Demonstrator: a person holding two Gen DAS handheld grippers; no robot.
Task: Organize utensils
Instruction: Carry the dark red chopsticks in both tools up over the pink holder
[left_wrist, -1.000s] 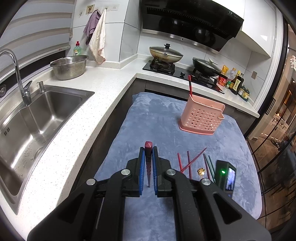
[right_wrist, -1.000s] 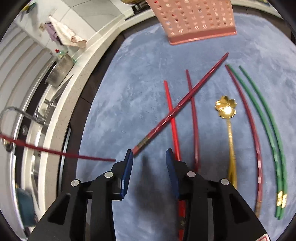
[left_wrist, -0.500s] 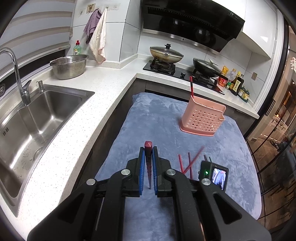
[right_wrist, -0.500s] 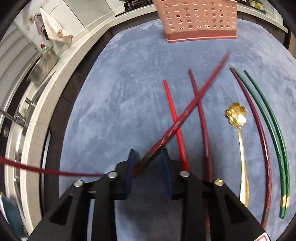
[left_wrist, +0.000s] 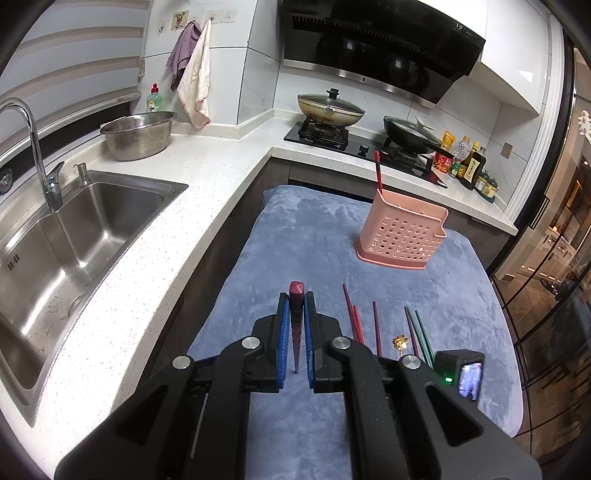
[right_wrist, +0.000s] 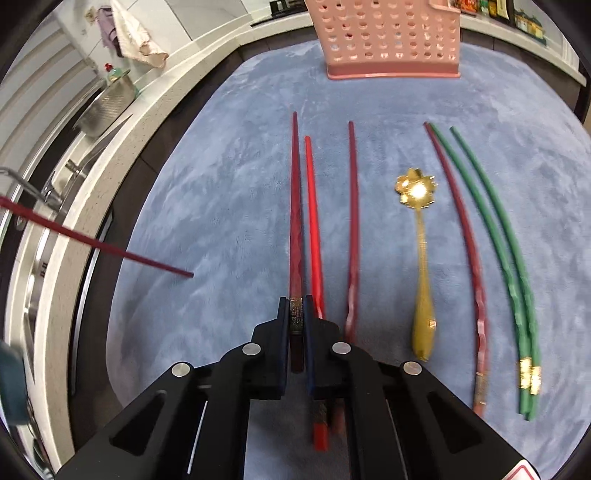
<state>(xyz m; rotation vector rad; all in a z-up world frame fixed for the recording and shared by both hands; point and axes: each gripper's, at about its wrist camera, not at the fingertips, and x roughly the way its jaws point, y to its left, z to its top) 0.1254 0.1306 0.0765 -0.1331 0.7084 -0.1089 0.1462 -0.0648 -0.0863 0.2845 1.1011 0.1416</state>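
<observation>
Blue plush cloth (right_wrist: 229, 177) on kitchen table. Right gripper (right_wrist: 296, 317), just clamped on dark red patterned chopstick (right_wrist: 295, 206); left gripper (left_wrist: 295, 325) pinching its mate (left_wrist: 296, 317). Next, probably: carry to pink perforated plastic holder (left_wrist: 402, 236), drop in upright.

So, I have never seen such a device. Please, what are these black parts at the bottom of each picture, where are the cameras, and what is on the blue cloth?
There is no robot here. A person holds one two-finger tool in each hand, and a wide-angle camera on each tool looks forward along its fingers.

The left camera shows the left gripper shut on a dark red chopstick, with the kitchen sink beside it.

The right camera looks down on the cloth. The right gripper has just closed on another dark red chopstick.

Lying on the cloth: a bright red chopstick, two more dark red ones, two green chopsticks, and a gold spoon. The pink holder stands further back.
</observation>
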